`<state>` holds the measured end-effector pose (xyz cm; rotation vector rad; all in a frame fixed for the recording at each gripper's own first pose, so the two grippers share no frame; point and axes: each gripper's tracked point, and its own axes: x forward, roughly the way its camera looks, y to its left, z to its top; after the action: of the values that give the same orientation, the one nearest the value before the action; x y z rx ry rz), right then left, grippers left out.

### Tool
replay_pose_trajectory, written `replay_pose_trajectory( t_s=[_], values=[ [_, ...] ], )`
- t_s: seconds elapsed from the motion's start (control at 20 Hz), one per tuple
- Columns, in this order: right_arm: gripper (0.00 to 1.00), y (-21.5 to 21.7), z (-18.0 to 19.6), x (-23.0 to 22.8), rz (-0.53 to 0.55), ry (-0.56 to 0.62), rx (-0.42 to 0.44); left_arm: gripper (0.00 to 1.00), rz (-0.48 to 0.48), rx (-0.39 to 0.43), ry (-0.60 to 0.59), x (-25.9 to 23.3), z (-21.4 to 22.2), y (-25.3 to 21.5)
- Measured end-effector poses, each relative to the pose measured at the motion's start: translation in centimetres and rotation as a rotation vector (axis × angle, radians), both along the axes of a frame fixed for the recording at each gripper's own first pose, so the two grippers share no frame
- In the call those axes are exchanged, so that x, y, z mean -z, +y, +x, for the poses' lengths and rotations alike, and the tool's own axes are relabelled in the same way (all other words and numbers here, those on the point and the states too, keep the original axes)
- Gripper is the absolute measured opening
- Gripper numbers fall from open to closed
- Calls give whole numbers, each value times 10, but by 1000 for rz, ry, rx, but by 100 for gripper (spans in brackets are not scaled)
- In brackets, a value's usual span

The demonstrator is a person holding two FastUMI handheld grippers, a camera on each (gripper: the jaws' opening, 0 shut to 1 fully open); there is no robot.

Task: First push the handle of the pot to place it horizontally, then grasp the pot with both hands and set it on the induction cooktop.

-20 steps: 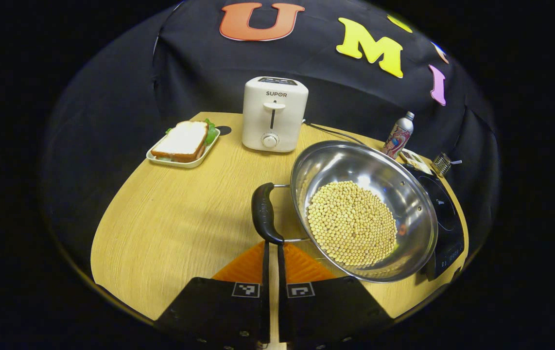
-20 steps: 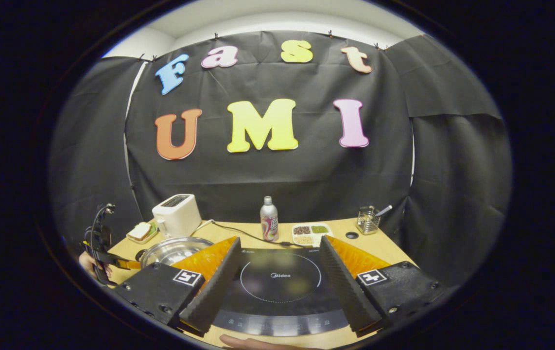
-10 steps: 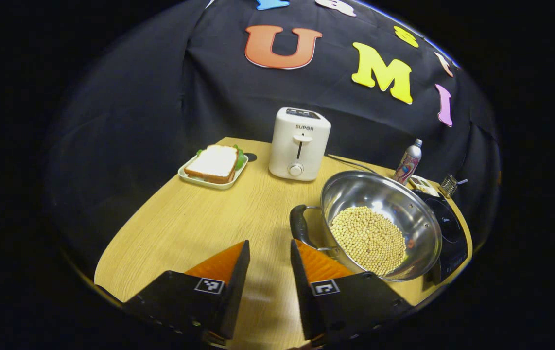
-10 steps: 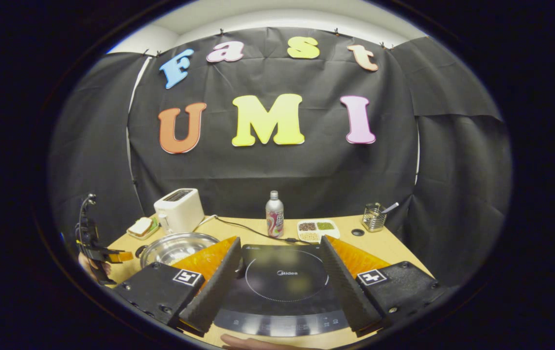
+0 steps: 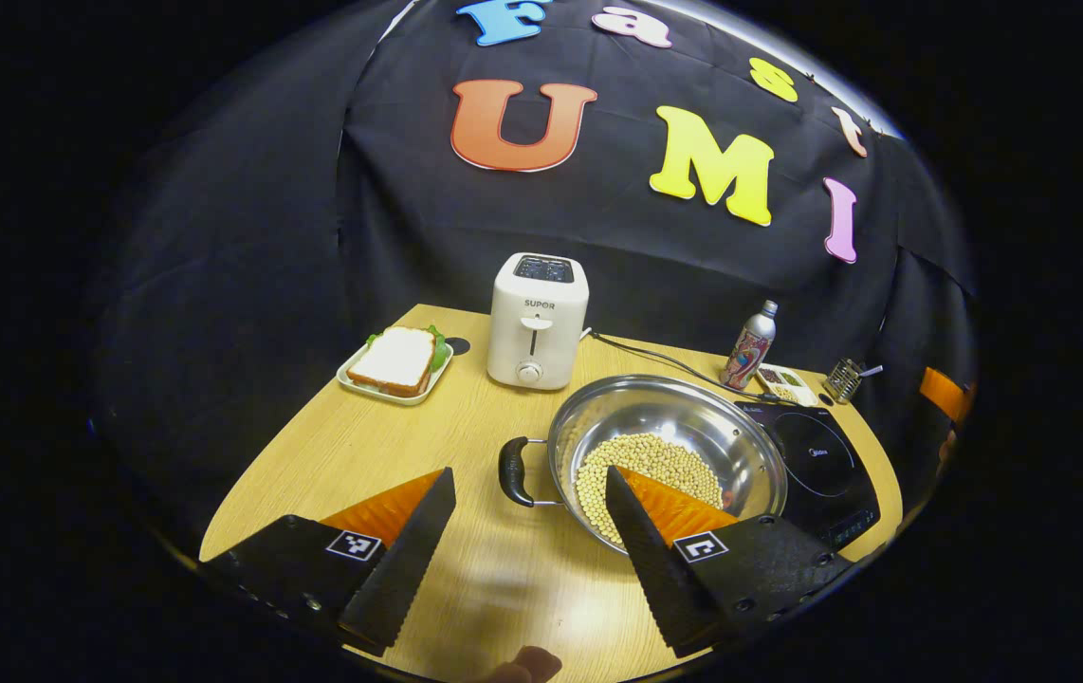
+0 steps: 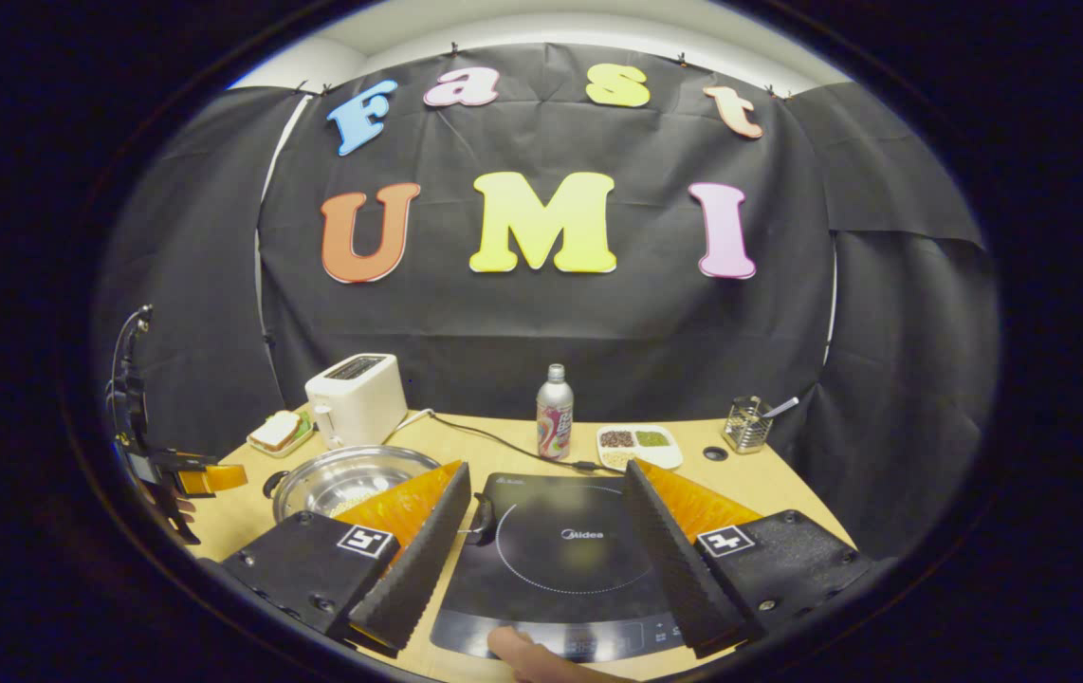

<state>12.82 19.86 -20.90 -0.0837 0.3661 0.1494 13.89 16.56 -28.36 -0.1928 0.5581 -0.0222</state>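
A steel pot [image 5: 693,422] holding soybeans [image 5: 641,460] sits on the wooden table [image 5: 361,455], with its black handle [image 5: 510,471] pointing left. The pot's right rim meets the left edge of the black induction cooktop [image 5: 816,460]. My left gripper [image 5: 529,472] is open, drawn back above the table on the near side of the handle and touching nothing. My right gripper [image 6: 546,470] is open over the cooktop [image 6: 560,560] with nothing between its fingers. In the right gripper view the pot [image 6: 342,479] lies to the left, and the left gripper [image 6: 191,474] hangs beyond it.
A white toaster [image 5: 537,323] stands at the back, its cord running right. A sandwich on a tray [image 5: 396,360] is at the back left. A bottle [image 5: 750,346], a divided dish [image 6: 638,444] and a wire holder [image 6: 750,424] line the far edge behind the cooktop.
My left gripper, shut at the pot handle a second ago, has opened and pulled back and up. The right gripper has shifted slightly over the cooktop and stays open.
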Motion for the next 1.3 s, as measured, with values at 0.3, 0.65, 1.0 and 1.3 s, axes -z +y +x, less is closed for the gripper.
replay_pose_trajectory(
  t_s=[0.3,0.65,1.0,1.3],
  values=[
    [99,37,38,58,10,153,-49,96,24,16,41,6,16,-9],
    [99,64,78,124,-3,293,-77,96,55,23,149,49,40,-10],
    [100,82,97,172,3,402,-76,96,75,55,239,88,62,-16],
    [86,88,97,191,-14,519,-89,91,114,44,286,106,74,-14]
  ],
)
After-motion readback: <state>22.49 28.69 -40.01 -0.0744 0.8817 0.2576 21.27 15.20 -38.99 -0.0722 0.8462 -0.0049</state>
